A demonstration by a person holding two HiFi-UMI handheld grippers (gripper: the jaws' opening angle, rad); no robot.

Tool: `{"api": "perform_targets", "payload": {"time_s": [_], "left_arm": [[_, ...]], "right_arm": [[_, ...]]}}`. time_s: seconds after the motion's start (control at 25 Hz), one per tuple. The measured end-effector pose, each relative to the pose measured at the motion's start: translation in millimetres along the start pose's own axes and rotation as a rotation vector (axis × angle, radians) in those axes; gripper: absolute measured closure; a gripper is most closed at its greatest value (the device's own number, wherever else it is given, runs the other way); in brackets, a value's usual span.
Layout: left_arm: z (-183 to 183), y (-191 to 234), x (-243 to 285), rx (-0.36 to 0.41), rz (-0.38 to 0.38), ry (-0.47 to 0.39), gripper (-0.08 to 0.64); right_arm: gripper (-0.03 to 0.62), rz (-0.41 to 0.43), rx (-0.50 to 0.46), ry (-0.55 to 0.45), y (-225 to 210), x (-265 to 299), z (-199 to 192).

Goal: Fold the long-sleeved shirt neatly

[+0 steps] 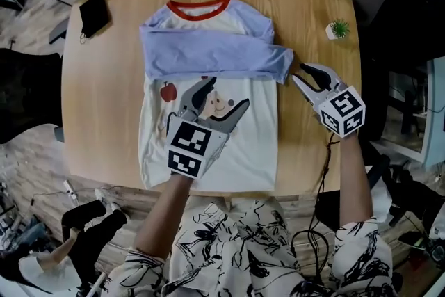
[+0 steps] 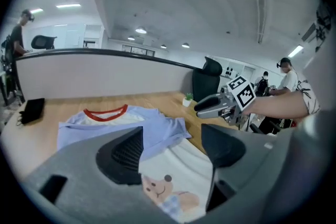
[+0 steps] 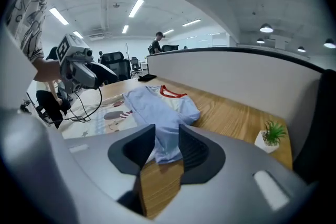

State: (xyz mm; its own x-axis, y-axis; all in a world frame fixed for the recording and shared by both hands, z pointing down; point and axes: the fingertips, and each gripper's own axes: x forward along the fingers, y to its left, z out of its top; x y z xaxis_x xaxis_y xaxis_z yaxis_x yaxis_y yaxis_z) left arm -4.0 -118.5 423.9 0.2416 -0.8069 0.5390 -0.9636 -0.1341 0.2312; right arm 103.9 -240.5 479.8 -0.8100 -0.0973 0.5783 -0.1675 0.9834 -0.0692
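The long-sleeved shirt (image 1: 229, 146) lies flat on the wooden table (image 1: 104, 115), red collar at the far side, white body with a cartoon print toward me. Both blue sleeves (image 1: 208, 52) are folded across the chest, and one cuff (image 1: 280, 65) ends at the shirt's right edge. My left gripper (image 1: 226, 94) hovers over the print with its jaws wide apart and nothing between them; in the left gripper view (image 2: 170, 144) only the shirt shows below. My right gripper (image 1: 297, 72) is just right of the cuff, its jaws a little apart and empty (image 3: 167, 136).
A black pouch (image 1: 94, 14) lies at the table's far left corner. A small potted plant (image 1: 338, 29) stands at the far right. A cable (image 1: 325, 163) hangs from the right gripper over the table's front edge. Office chairs and people are in the background.
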Motion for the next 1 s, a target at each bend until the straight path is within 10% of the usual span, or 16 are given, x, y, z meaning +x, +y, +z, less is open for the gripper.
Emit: {"api": "perform_targets", "payload": {"time_s": [0.56, 1.0], "left_arm": [[-72.6, 46.7, -279.5, 0.061, 0.25, -0.056, 0.21], [-222.5, 71.1, -330.7, -0.024, 0.318, 0.086, 0.219]], "right_arm": [[0.339, -0.23, 0.212, -0.029, 160.5, -100.7, -61.4], [0.304, -0.353, 0.337, 0.113, 247.1, -118.9, -173.9]]}}
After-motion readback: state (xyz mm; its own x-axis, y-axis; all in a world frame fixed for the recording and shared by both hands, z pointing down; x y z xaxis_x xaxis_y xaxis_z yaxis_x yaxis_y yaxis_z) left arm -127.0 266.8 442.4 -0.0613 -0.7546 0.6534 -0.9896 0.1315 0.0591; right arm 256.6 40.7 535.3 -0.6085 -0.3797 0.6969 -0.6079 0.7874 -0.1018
